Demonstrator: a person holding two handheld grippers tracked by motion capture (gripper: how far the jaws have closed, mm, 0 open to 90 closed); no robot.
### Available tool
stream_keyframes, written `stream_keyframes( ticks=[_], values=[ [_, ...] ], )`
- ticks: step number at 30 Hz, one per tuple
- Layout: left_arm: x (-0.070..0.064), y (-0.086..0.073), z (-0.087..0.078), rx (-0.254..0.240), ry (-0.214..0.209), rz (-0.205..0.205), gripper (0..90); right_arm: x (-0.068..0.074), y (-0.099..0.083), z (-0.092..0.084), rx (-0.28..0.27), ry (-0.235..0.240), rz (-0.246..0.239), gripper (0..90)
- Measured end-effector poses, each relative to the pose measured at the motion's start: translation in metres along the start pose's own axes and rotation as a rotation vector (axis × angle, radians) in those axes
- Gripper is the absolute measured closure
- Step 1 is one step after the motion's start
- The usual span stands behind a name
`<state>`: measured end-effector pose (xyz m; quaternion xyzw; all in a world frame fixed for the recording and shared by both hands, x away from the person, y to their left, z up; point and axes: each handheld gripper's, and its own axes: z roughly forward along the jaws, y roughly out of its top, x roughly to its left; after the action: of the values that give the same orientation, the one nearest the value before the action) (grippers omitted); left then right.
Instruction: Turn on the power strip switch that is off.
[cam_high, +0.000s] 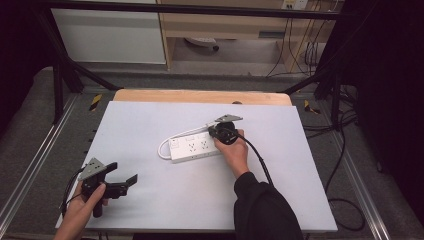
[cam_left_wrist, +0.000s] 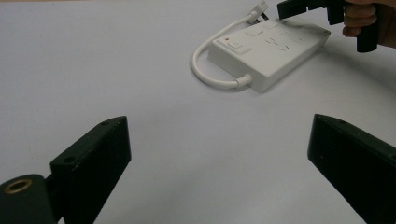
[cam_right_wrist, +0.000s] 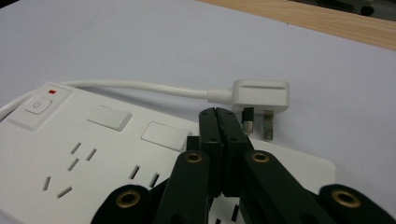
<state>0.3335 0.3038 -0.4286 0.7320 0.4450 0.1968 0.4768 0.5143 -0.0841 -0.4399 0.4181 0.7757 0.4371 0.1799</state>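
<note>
A white power strip (cam_high: 192, 147) (cam_left_wrist: 268, 51) (cam_right_wrist: 93, 154) lies near the middle of the white board. Its white cord (cam_right_wrist: 140, 86) loops off the left end and runs along the far side to a white plug (cam_right_wrist: 261, 95), which lies on the board with its pins toward the strip. My right gripper (cam_high: 217, 132) (cam_right_wrist: 219, 114) hovers over the strip's right end, its jaws pressed together with nothing between them and their tips just short of the plug's pins. It also shows in the left gripper view (cam_left_wrist: 281, 9). My left gripper (cam_high: 121, 172) (cam_left_wrist: 219, 140) stands open near the front left, well away from the strip.
The white board (cam_high: 150, 200) covers a wooden table (cam_high: 200, 96). Black frame posts (cam_high: 57, 80) rise at the back left and right. Cables (cam_high: 345, 150) trail on the floor to the right. A cabinet stands behind.
</note>
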Motion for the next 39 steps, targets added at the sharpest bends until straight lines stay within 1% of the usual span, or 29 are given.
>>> stream_keyframes(
  ticks=[14,17,23,24,26,30,36,39],
  values=[
    [-0.0002,0.0001,0.0002,0.002,0.000,0.003,6.2,0.0002,-0.0026,-0.0002,-0.007,-0.001,0.002,90.0],
    [-0.0001,0.0001,0.0001,0.002,0.000,0.002,6.2,0.0001,-0.0026,0.0000,-0.008,0.000,0.009,90.0],
    [-0.0001,0.0001,0.0002,0.003,0.001,0.002,6.2,0.0029,-0.0026,0.0026,-0.004,0.020,0.014,90.0],
    [-0.0001,0.0000,0.0001,0.003,0.001,0.002,6.2,0.0043,-0.0029,0.0040,-0.003,0.022,0.008,90.0],
    [-0.0001,-0.0002,-0.0002,0.002,-0.001,0.001,6.2,0.0065,-0.0033,0.0053,-0.002,0.017,0.005,90.0],
    [0.0003,-0.0002,0.0001,0.002,0.001,-0.001,6.2,0.0046,-0.0035,0.0051,-0.001,0.030,0.007,90.0],
    [-0.0001,-0.0001,-0.0001,0.002,0.000,0.000,6.2,0.0045,-0.0027,0.0047,0.003,0.030,0.004,90.0],
    [0.0002,-0.0002,0.0001,0.002,0.002,0.000,6.2,0.0006,-0.0019,0.0020,-0.011,0.009,0.005,90.0]
  ],
)
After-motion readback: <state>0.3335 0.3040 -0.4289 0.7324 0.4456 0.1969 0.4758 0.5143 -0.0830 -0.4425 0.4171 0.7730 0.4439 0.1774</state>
